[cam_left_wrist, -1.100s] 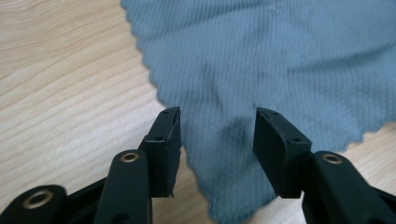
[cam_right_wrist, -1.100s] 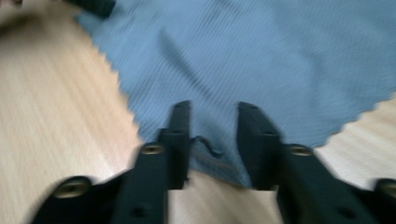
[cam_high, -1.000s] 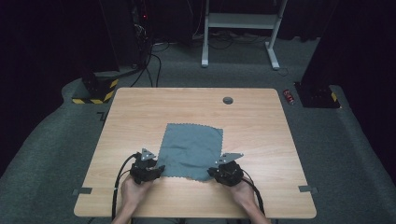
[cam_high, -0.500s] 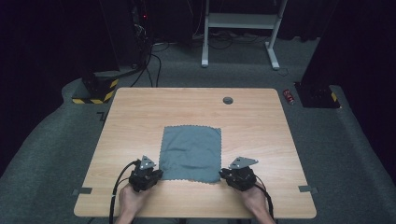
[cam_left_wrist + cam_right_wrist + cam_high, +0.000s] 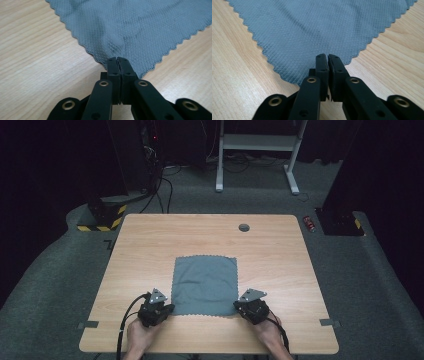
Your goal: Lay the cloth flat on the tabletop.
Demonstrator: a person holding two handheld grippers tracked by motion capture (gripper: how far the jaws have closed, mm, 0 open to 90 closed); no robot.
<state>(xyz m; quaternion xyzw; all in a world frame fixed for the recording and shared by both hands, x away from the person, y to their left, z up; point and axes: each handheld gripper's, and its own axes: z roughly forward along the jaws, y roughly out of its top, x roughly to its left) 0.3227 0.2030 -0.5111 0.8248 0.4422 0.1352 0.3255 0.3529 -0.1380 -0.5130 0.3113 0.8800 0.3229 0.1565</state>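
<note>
A grey cloth (image 5: 205,282) with zigzag edges lies flat and square on the wooden table (image 5: 150,245). My left gripper (image 5: 170,308) sits at the cloth's near left corner. In the left gripper view its jaws have just been closing and now stand together at the tips (image 5: 117,60), pinching that corner of the cloth (image 5: 140,25), which puckers there. My right gripper (image 5: 239,307) is at the near right corner. Its jaws have also just been closing; in the right gripper view the tips (image 5: 324,56) are nearly together on the corner of the cloth (image 5: 312,30), which stays flat.
A round cable hole (image 5: 244,227) sits near the table's far edge. Tape strips (image 5: 330,322) mark the near corners. Grey carpet surrounds the table, with a white desk frame (image 5: 260,142), a yellow-black striped box (image 5: 102,215) and a small red item (image 5: 310,223) on the floor.
The cloth lay skewed with its near edge bunched; now it lies flat and square. Both hands drew back toward the near edge and apart, ending at the cloth's near corners.
</note>
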